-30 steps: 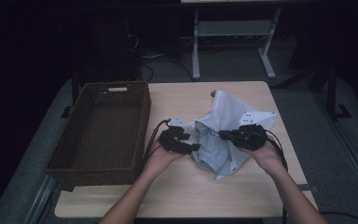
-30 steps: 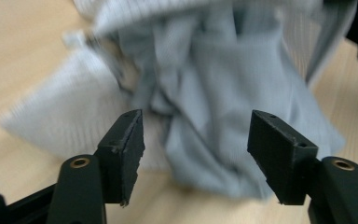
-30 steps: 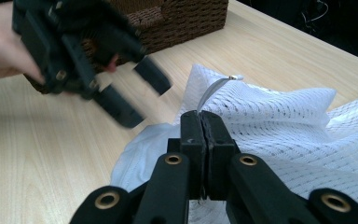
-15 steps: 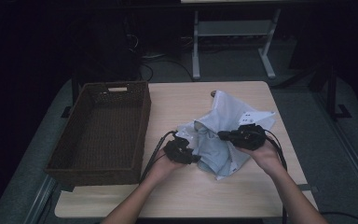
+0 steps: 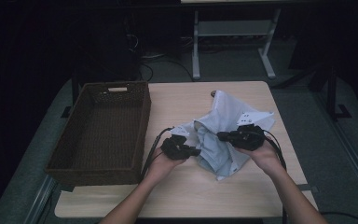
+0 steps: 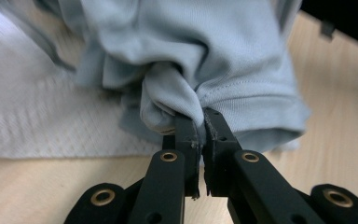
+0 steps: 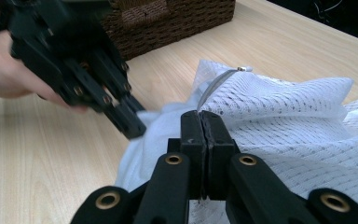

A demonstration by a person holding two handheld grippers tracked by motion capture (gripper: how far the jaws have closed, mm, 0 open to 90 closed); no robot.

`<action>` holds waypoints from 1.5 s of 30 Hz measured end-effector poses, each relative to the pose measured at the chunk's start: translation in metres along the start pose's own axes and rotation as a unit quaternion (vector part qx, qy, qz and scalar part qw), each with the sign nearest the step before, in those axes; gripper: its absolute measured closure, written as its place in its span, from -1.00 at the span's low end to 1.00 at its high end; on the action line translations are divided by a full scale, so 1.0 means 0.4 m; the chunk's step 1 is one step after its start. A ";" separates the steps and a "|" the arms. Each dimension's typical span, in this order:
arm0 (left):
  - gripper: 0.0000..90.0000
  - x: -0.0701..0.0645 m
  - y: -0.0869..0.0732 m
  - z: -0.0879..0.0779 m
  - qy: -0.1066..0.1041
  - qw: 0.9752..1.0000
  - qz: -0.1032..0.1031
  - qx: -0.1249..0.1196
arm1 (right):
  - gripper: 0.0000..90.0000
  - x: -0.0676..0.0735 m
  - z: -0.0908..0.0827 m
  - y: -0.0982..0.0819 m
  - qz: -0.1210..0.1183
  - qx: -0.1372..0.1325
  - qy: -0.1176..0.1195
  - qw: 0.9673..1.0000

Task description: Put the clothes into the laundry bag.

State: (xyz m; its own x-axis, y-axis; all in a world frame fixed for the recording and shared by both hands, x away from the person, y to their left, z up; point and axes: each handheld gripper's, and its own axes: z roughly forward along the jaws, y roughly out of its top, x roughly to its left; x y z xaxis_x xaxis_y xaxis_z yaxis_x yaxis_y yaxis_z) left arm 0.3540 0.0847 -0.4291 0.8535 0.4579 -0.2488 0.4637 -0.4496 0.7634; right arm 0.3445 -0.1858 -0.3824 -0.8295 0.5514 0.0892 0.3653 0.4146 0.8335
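Observation:
A light blue garment (image 5: 214, 151) lies bunched on the table, partly inside a white mesh bag (image 5: 235, 109). My left gripper (image 5: 196, 151) has just been closing its jaws on a fold of the garment (image 6: 191, 46), and the fold is now pinched between the pads (image 6: 200, 122). My right gripper (image 5: 220, 136) is shut on the mesh bag's edge (image 7: 284, 121) beside the zipper, holding it up (image 7: 200, 122). The left gripper (image 7: 133, 125) faces it from the left, tips at the blue cloth (image 7: 144, 144).
A dark brown wicker basket (image 5: 142, 126) stands on the left half of the wooden table (image 5: 191, 98), its near corner (image 7: 168, 18) behind the left hand. Bare wood lies in front of the cloth, toward the person. Desk legs and cables stand beyond the far edge.
The left gripper's jaws were apart at the cloth's left edge and have closed on a fold of the blue garment. The right gripper has kept its hold and place.

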 end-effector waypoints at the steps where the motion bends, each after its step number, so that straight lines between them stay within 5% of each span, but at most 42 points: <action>1: 0.90 -0.002 0.005 -0.008 0.002 1.000 0.002 -0.009 | 0.96 0.000 0.000 0.000 -0.001 0.000 0.001 1.000; 12: 0.90 -0.042 0.087 -0.069 0.020 0.997 0.029 -0.069 | 0.95 0.006 -0.021 0.015 0.001 -0.028 0.010 1.000; 20: 0.90 -0.036 0.137 0.034 0.049 0.997 0.035 -0.053 | 0.95 0.011 -0.045 0.024 0.002 -0.044 0.014 0.999; 32: 0.88 0.011 0.122 0.141 0.089 0.994 0.006 -0.061 | 0.95 0.012 -0.046 0.023 -0.001 -0.043 0.015 0.999; 39: 0.62 0.020 0.111 0.110 0.085 0.995 -0.004 -0.060 | 0.95 0.010 -0.044 0.019 0.000 -0.042 0.011 0.999; 45: 0.23 0.012 0.096 0.044 0.075 0.996 -0.013 -0.055 | 0.95 0.008 -0.040 0.018 0.000 -0.039 0.008 0.999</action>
State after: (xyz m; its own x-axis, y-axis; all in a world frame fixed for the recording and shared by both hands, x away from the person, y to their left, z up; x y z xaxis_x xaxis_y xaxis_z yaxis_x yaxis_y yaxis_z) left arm 0.3800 0.0561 -0.4115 0.7921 0.5820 -0.1839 0.4500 -0.3533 0.8202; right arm 0.3376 -0.1925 -0.3676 -0.8370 0.5385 0.0970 0.3308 0.3569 0.8736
